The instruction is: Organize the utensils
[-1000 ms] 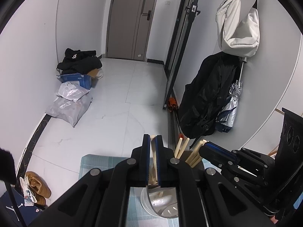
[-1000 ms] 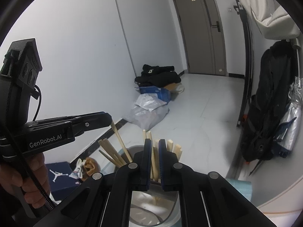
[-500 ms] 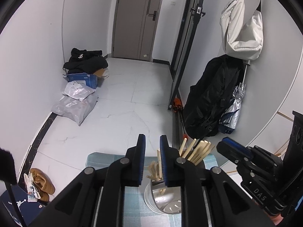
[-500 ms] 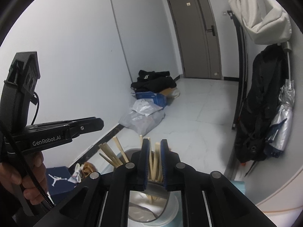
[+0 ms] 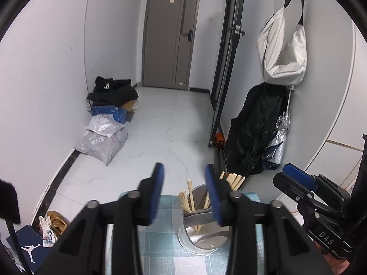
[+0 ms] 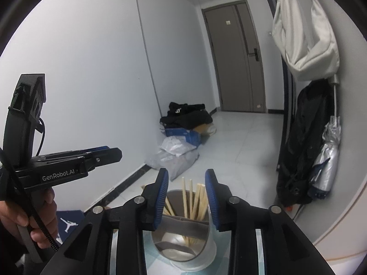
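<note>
A round metal utensil holder (image 5: 201,236) stands on a blue checked cloth (image 5: 160,224) and holds several wooden chopsticks (image 5: 190,197). My left gripper (image 5: 184,178) is open and empty, just above and to the left of the holder. In the right wrist view the holder (image 6: 183,247) with its chopsticks (image 6: 193,201) sits between and below the open, empty right gripper (image 6: 187,178). The left gripper (image 6: 110,154) shows at the left there, and the right gripper (image 5: 298,178) shows at the right in the left wrist view.
The cloth-covered stand is in a hallway with white floor tiles. Bags and a blue box (image 5: 110,114) lie by the left wall. A black coat (image 5: 254,126), an umbrella (image 5: 278,142) and a white bag (image 5: 282,52) hang at the right. Shoes (image 5: 55,224) lie at lower left.
Both grippers were shut on chopsticks over the holder; both have opened, and the chopsticks now stand in the holder. Both grippers have risen slightly.
</note>
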`<state>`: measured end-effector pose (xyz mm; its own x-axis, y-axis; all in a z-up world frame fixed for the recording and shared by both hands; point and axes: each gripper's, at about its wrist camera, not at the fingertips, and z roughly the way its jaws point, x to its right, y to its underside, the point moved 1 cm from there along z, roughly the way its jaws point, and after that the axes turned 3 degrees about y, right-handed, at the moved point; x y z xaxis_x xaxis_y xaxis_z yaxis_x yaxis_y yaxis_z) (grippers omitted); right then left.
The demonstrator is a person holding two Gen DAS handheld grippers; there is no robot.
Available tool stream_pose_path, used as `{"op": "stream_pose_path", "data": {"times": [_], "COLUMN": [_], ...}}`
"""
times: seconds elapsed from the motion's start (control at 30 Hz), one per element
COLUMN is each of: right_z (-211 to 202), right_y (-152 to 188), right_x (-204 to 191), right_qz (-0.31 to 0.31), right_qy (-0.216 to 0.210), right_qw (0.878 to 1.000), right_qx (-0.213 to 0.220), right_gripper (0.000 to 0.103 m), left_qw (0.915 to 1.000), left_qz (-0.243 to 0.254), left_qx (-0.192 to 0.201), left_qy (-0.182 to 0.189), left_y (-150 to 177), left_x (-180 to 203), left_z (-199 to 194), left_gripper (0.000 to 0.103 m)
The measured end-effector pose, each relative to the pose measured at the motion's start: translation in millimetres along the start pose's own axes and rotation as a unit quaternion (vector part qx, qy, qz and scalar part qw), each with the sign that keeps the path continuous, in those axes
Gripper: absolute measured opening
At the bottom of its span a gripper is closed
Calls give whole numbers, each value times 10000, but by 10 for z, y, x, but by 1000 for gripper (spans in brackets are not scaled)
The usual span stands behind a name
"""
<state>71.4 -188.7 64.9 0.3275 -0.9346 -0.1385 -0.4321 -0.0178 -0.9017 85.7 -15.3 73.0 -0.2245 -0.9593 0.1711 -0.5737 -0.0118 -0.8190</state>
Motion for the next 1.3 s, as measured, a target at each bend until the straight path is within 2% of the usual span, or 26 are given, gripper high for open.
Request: {"op": "stream_pose_path", "data": {"times": [0.03, 0.13, 0.2, 0.43, 0.7, 0.87, 0.93, 1.03, 1.3], "right_z": [-25, -180, -297, -614, -962, -1200, -1262, -1362, -1516], "right_y": [-9, -8, 2, 88, 232, 326, 368, 449, 694], "right_x": [-13, -49, -76, -145, -220, -291, -309, -329, -338], "right_qz": [-8, -9, -8, -80, -57, -109, -125, -94, -144], "right_qy": [7, 51, 66, 183, 326, 456, 522, 728, 971], "right_qw": [10000, 9999, 9998, 9992, 9978, 9960, 9955, 9938, 9913], "right_qx": [20, 130, 210, 354, 568, 761, 787, 833, 875], "right_gripper": [37, 47, 48, 50, 58, 67, 75, 84, 88], "left_qw": [10000, 9997, 9992, 9976, 9943, 9911, 9897, 9892, 9874], "left_qz": [23, 95, 90, -146, -138, -159, -156, -125, -106], "left_qx": [54, 219, 349, 622, 1005, 1252, 1337, 1348, 1452], "left_qy": [-24, -105, -152, -279, -335, -413, -484, -565, -626], "left_y": [5, 26, 45, 144, 291, 385, 447, 533, 792], "left_x": [13, 52, 59, 47, 92, 86, 87, 91, 109], "left_z": [-49, -206, -311, -556, -851, -1022, -1070, -1086, -1139], "left_gripper": [40, 41, 41, 55, 79, 90, 94, 95, 95]}}
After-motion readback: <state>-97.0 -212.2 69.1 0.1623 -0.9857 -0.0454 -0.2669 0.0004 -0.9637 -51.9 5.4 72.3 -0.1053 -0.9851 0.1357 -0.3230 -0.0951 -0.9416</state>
